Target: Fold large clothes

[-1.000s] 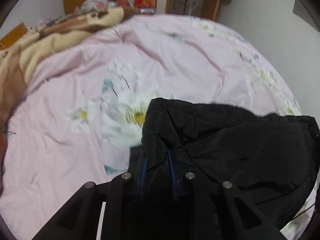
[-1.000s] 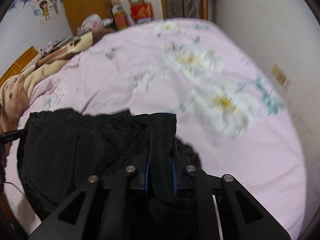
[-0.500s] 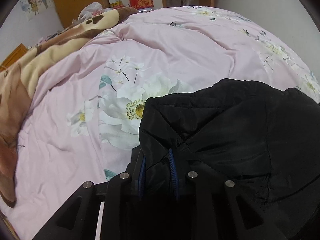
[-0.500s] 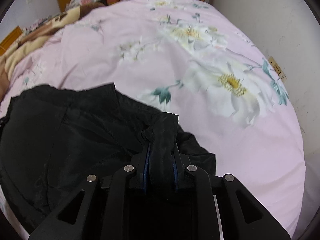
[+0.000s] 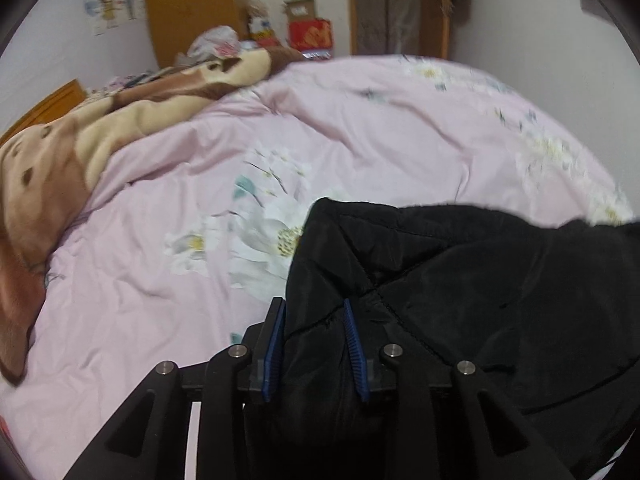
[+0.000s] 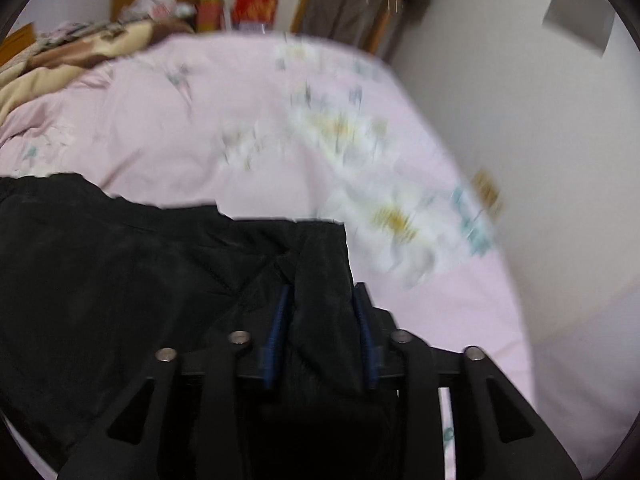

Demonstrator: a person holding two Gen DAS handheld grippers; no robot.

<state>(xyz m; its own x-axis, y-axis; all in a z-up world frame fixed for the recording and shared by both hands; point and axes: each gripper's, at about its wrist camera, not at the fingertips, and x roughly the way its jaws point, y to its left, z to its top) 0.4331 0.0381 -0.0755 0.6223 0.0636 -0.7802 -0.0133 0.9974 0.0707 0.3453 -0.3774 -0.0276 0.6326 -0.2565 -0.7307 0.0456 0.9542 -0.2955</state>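
A large black quilted jacket (image 5: 480,288) hangs between my two grippers above a pink floral bed cover (image 5: 160,288). My left gripper (image 5: 314,308) is shut on the jacket's left corner, a fold of black cloth pinched between its blue pads (image 5: 354,344). My right gripper (image 6: 322,296) is shut on the jacket's right corner (image 6: 320,264); the rest of the jacket (image 6: 120,280) spreads to its left. The lower part of the jacket is hidden below both grippers.
A brown and cream blanket (image 5: 80,148) lies bunched along the bed's left side. A white wall (image 6: 540,160) runs close along the bed's right edge. Boxes (image 5: 310,32), a wooden wardrobe (image 5: 192,8) and a door (image 5: 396,4) stand beyond the far end.
Both grippers have tilted up with the jacket, so more of the far wall and furniture shows. The right wrist view is blurred from motion. Both grips are unchanged.
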